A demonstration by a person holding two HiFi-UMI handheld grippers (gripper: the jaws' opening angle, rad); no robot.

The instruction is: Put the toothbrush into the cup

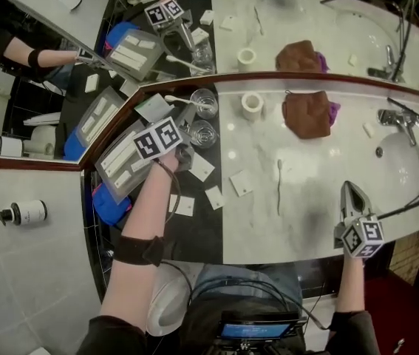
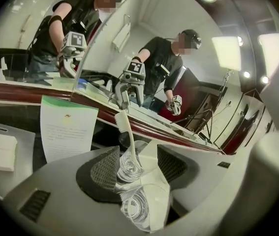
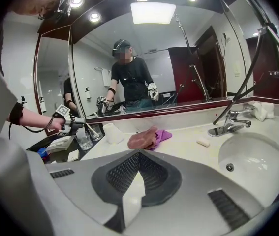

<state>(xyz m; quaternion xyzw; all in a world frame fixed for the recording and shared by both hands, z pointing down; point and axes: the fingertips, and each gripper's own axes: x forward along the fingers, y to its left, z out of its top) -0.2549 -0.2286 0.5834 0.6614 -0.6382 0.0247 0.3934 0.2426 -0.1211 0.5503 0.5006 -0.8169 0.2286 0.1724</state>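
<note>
One toothbrush (image 1: 183,101) (image 2: 125,127) is stood, head up, in the farther glass cup (image 1: 204,103) (image 2: 129,163). A second glass cup (image 1: 202,133) (image 2: 138,208) is set just beside it on the desk (image 1: 305,198). The left tool (image 1: 187,152) (image 2: 137,167) is spread wide at the two cups, with nothing gripped. The right tool (image 1: 350,191) (image 3: 139,154) is closed and empty, well apart.

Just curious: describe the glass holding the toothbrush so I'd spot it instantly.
On the bathroom counter, left of the white roll, two clear glasses stand. It is the glass nearer the mirror, the only one with a white toothbrush in it.
</note>
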